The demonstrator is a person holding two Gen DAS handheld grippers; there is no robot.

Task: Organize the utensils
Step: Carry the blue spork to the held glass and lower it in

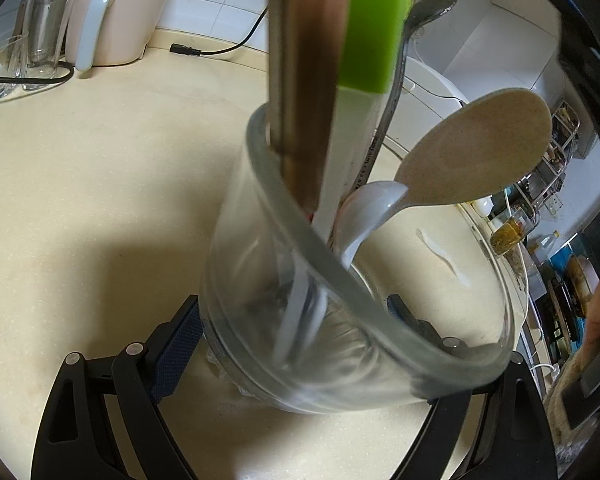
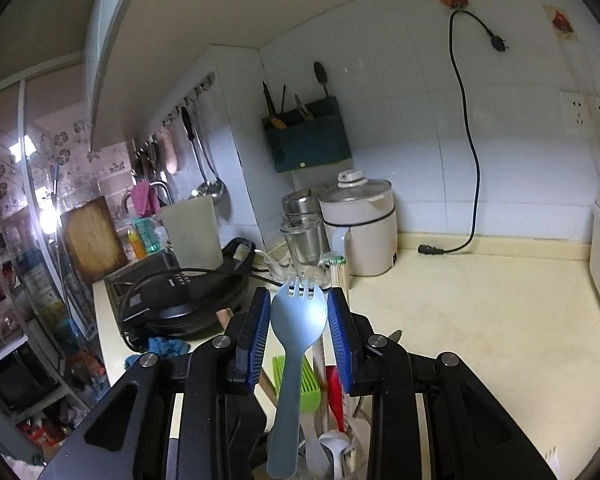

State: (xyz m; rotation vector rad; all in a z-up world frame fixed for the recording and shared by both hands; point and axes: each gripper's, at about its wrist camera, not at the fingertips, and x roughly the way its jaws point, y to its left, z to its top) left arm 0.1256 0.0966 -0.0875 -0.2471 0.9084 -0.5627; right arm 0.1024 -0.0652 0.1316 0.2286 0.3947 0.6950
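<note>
Your left wrist view is evenly lit but soft: the glass jar (image 1: 339, 280) and the utensils in it are smeared and out of focus, and a broad shadow lies on the counter (image 1: 80, 200). Your right view is sharper, with lamp glare (image 2: 46, 216) at left. Both bend and darken at the edges.

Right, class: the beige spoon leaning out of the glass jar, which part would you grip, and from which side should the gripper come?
Grip the beige spoon by its bowl, probably across the edges: it juts clear over the glass jar's rim, its handle buried inside. Come from above on the right of the left wrist view, away from the green spatula and wooden handle.
</note>
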